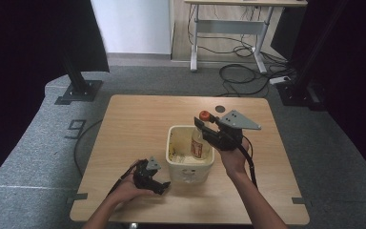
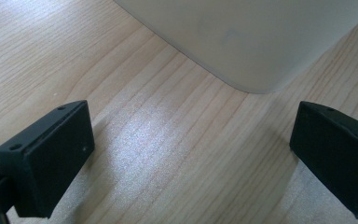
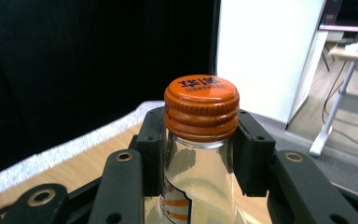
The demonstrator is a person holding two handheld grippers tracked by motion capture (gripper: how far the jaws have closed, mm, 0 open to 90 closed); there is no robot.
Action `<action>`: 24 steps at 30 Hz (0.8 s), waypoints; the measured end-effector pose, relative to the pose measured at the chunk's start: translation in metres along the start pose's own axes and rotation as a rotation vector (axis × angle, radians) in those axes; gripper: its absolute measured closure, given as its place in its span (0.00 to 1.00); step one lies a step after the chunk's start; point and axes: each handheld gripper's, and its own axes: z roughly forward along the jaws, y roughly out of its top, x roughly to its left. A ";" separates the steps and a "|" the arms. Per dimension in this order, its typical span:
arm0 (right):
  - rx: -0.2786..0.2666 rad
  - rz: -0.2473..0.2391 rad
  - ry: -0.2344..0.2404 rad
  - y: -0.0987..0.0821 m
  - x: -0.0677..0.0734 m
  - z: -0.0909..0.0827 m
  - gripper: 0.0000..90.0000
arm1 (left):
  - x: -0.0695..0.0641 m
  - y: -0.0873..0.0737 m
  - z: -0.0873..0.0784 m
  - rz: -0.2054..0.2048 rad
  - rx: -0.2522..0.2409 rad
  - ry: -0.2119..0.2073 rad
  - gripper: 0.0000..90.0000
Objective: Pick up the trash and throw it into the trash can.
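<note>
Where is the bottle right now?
In the high view the bottle is right of centre, held at its neck by the right claw, partly inside the tub.

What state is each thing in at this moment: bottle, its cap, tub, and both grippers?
Glass bottle: upright, lower part inside the tub, gripped at the neck.
Orange cap: screwed on.
Cream tub: upright on the table, no lid.
Right gripper: shut on the bottle's neck.
Left gripper: open, nothing between its jaws, beside the tub.
</note>
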 end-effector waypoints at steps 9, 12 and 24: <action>0.115 0.001 -0.012 -0.035 -0.004 0.020 0.67 | 0.000 0.000 0.000 -0.001 0.001 0.000 0.00; 0.150 0.000 -0.020 -0.045 -0.006 0.025 0.67 | 0.000 0.000 0.000 -0.001 0.001 0.000 0.00; 0.255 0.007 -0.012 -0.066 -0.015 0.033 0.67 | 0.000 0.000 0.000 -0.003 -0.001 0.000 0.00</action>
